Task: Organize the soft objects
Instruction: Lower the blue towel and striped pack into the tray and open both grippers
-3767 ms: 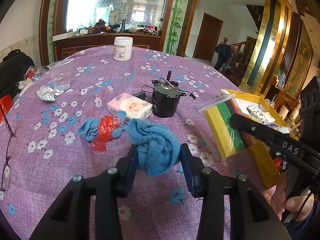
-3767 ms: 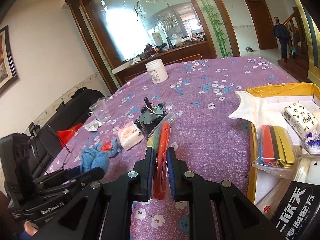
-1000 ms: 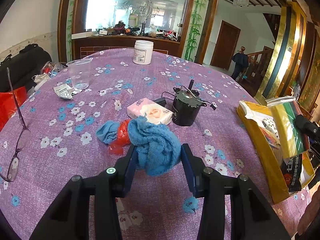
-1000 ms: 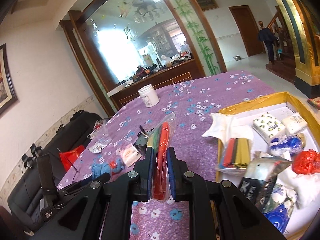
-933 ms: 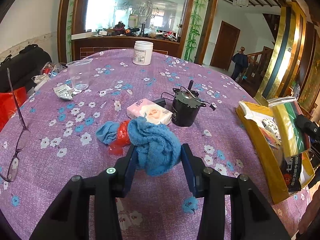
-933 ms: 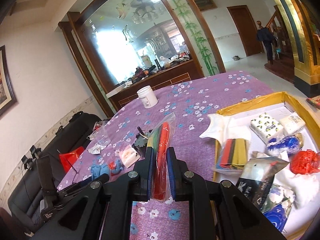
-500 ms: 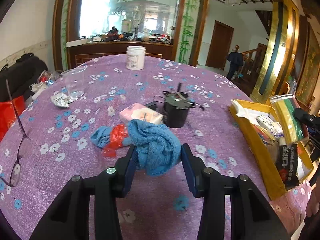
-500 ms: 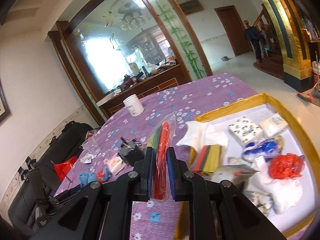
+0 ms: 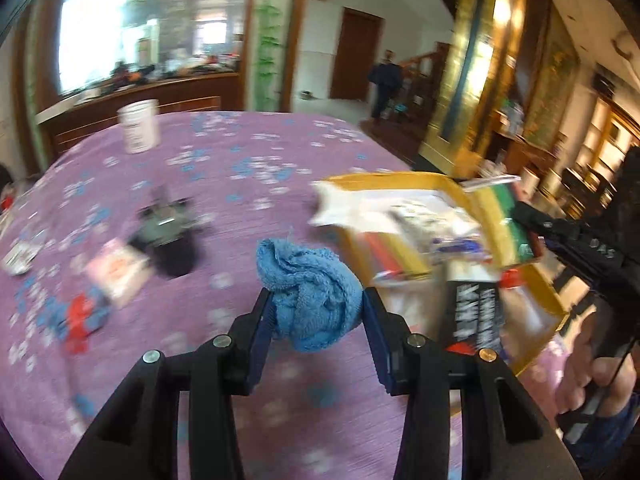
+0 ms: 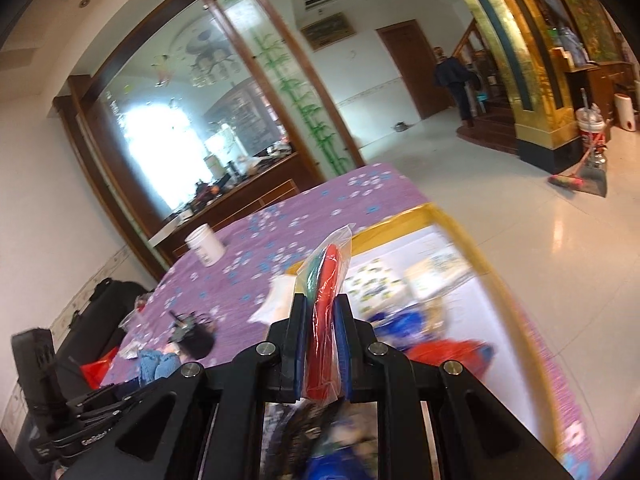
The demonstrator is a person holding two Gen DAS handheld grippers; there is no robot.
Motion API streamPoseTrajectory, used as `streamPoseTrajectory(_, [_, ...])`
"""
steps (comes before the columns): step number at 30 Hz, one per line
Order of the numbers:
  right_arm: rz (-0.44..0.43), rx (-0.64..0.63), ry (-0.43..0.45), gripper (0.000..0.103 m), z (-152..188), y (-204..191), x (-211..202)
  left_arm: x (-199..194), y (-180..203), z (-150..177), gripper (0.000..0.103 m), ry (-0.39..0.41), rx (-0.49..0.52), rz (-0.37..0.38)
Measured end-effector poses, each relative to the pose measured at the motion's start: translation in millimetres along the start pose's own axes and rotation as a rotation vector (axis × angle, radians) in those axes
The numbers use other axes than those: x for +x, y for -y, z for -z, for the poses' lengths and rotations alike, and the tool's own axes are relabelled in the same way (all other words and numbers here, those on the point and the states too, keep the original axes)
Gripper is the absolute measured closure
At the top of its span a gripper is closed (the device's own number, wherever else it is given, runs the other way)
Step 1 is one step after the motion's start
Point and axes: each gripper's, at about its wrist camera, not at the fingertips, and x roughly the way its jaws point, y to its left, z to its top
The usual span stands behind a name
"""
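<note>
Here, counts: two grippers, one blue cloth, one plastic bag of coloured strips, one yellow-rimmed box, one white jar.
Left gripper: jaws pinching the balled cloth, held above the purple tablecloth, near the box.
Right gripper: jaws pressed on the bag, over the box.
Edges: box sits at the table's edge; bare floor beyond.
Open room: cloth-covered stretch between jar and box.
Hard to tell: box contents smeared by blur; black motor indistinct.
</note>
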Motion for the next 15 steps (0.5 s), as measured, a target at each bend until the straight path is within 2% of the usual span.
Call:
streamPoseTrajectory(5, [0.050, 0.027, -0.023, 0.088, -15.0, 27.4, 5.5, 37.8, 62.3, -18.6, 0.061, -0.063, 0.110, 0.080])
streamPoseTrajectory(8, [0.068, 0.031, -0.061, 0.088, -22.4, 38.6, 13.9, 63.6, 93.1, -21.7, 0.060, -0.095, 0.176, 0.088])
streamPoseTrajectory(11, [0.086, 0.027, -0.102, 0.088, -27.5, 45.8, 23.7, 80.5, 109.7, -26.0, 0.059, -0.106, 0.212, 0.107])
streamPoseTrajectory(15, [0.118, 0.029, -0.145, 0.088, -32.9, 54.8, 36.2, 107.6, 122.3, -35.5, 0.059, -0.175, 0.211, 0.125])
